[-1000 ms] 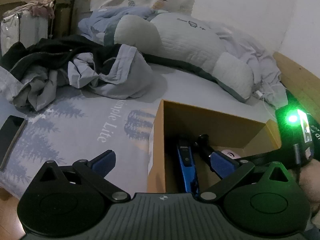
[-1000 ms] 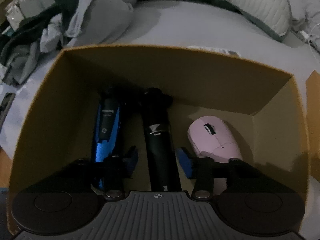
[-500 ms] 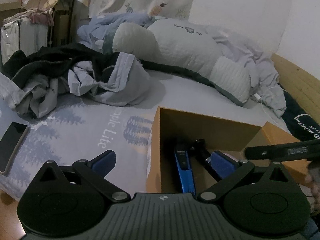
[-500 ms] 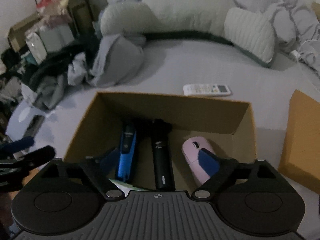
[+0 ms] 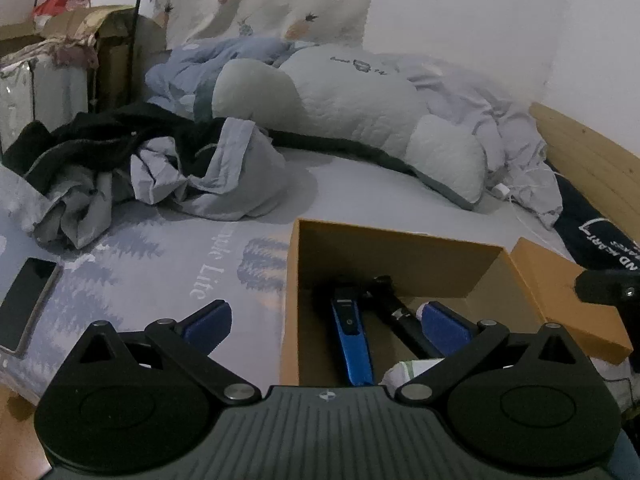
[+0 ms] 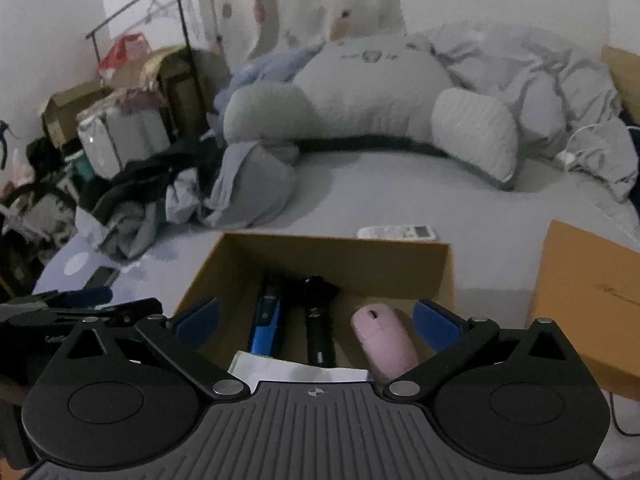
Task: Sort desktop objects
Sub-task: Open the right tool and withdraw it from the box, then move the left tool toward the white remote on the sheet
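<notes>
An open cardboard box (image 6: 328, 256) sits on the bed sheet (image 6: 400, 200), and the right gripper (image 6: 316, 320) hangs above its near edge with jaws spread wide and nothing between them. Inside the box lie a blue electric shaver (image 6: 266, 322), a black cylindrical device (image 6: 318, 330) just beside it, and a pink mouse (image 6: 384, 338) to the right, apart from the black one. A white folded paper or cloth (image 6: 296, 372) lies at the box's near end. A white remote control (image 6: 396, 232) rests on the sheet just behind the box, and the box lid (image 6: 588, 300) lies to the right.

The left gripper (image 5: 324, 320) hovers over the box's left wall, also wide open and empty; a phone (image 5: 26, 300) lies on the sheet far to its left.

A second ago the right gripper was low inside the box with its fingers either side of the black device; it has since risen and pulled back, leaving all three items lying in place. The left gripper has barely moved.
</notes>
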{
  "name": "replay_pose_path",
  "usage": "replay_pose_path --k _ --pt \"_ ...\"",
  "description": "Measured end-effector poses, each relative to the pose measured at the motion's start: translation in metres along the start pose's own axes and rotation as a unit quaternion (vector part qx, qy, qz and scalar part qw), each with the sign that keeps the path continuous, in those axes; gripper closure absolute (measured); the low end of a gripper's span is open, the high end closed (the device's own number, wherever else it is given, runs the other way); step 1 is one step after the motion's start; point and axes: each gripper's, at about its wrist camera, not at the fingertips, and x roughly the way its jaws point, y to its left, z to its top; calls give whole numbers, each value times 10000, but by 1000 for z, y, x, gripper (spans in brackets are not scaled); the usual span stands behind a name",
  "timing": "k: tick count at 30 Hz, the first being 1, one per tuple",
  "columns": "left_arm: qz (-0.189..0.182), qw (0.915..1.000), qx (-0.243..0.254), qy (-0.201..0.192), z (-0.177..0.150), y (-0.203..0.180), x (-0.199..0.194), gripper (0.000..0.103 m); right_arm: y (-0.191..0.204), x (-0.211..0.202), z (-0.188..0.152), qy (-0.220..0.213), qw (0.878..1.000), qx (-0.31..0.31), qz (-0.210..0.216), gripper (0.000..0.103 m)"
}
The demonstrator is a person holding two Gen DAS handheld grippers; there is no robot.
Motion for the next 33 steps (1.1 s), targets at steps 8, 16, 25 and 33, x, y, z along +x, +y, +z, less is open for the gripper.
replay_pose_path --k 8,16,25,33 --pt "-20 9999 142 -26 -6 -9 -9 0 -21 -21 -29 -493 9986 167 116 0" --pt "-13 9991 406 -115 -15 -19 -9 0 -26 -26 -52 -956 9951 -180 -195 0" --pt "-99 9972 711 -188 -20 -32 -4 0 -43 -8 -64 -611 9970 459 -108 0" --pt "-109 9974 693 -145 -22 -32 -2 0 -47 -3 -68 -471 9965 666 -189 0"
